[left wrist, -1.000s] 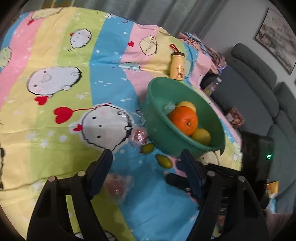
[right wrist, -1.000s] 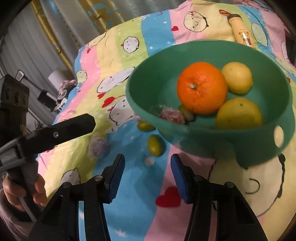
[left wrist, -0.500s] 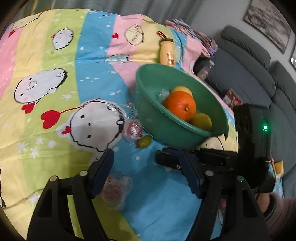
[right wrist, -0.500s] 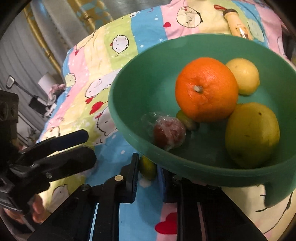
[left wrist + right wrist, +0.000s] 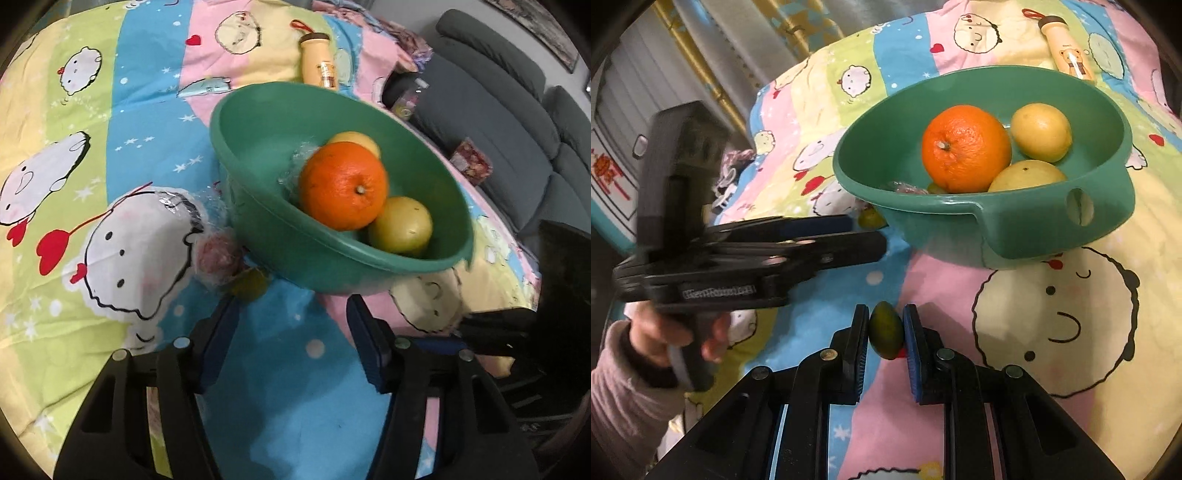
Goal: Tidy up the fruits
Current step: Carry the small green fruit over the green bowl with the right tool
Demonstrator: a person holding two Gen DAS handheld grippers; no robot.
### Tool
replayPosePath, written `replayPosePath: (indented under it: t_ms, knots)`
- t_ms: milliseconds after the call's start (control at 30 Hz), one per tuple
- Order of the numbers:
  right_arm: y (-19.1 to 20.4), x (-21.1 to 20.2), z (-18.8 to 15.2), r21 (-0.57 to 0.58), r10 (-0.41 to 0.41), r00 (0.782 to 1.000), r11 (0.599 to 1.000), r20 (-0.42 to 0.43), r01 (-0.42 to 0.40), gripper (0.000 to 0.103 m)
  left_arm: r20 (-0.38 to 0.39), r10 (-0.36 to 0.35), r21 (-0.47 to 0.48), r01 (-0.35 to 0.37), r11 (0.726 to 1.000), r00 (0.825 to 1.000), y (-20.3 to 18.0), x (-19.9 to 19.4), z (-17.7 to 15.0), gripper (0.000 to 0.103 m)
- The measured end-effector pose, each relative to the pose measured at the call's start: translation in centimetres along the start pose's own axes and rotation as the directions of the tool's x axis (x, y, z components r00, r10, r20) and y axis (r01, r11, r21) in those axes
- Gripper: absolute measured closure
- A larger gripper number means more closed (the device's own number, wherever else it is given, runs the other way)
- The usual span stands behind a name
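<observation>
Right gripper [image 5: 885, 334] clamped on a small green fruit [image 5: 885, 335], held above the cartoon-print cloth [image 5: 1027, 387] just short of the green basin [image 5: 1027, 236]. Left gripper [image 5: 291, 332] fingers wide apart, nothing between them – hovering near a second green fruit [image 5: 249, 283] and a plastic-wrapped red fruit [image 5: 216, 256] at the basin's near-left edge. Inside the basin: orange [image 5: 343, 186], two yellow fruits [image 5: 400, 230]. Beyond it – a yellow bottle [image 5: 319, 61] lying on the cloth.

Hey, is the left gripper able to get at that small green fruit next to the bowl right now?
Probably yes. The left gripper is open and empty, and the small green fruit lies just ahead of its left finger. The wrapped red fruit touches it and the green bowl crowds it, so the approach is tight.
</observation>
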State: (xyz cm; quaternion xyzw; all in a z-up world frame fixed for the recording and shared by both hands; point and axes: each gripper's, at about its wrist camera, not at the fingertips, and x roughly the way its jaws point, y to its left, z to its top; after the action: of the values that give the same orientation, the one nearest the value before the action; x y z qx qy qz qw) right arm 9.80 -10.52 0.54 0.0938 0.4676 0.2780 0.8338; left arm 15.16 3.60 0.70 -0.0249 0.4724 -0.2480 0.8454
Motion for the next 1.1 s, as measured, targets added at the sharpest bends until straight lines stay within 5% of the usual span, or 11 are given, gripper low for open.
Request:
replayPosePath:
  t_ms: [200, 800, 933, 1100]
  knots:
    - [-0.6, 0.1, -0.1, 0.015, 0.028, 1.0, 0.999, 0.003, -0.029, 0.082, -0.021, 0.057, 0.0, -0.057, 0.998, 0.998, 0.6, 0.6, 0.1, 0.044]
    - [-1.5, 0.2, -0.1, 0.039, 0.052, 0.999, 0.998, 0.005, -0.052, 0.082, -0.025, -0.043, 0.062, 0.044, 0.997, 0.999, -0.2, 0.9, -0.2, 0.046]
    - [-1.7, 0.2, -0.1, 0.044, 0.054, 0.999, 0.998, 0.003, -0.054, 0.082, -0.032, 0.032, 0.094, -0.028, 0.995, 0.999, -0.1, 1.3, 0.1, 0.046]
    - [-1.9, 0.1, -0.2, 0.049, 0.06, 0.998, 0.997, 0.004, -0.06, 0.082, -0.062, 0.045, 0.21, -0.031, 0.977, 0.997, -0.6, 1.6, 0.6, 0.05]
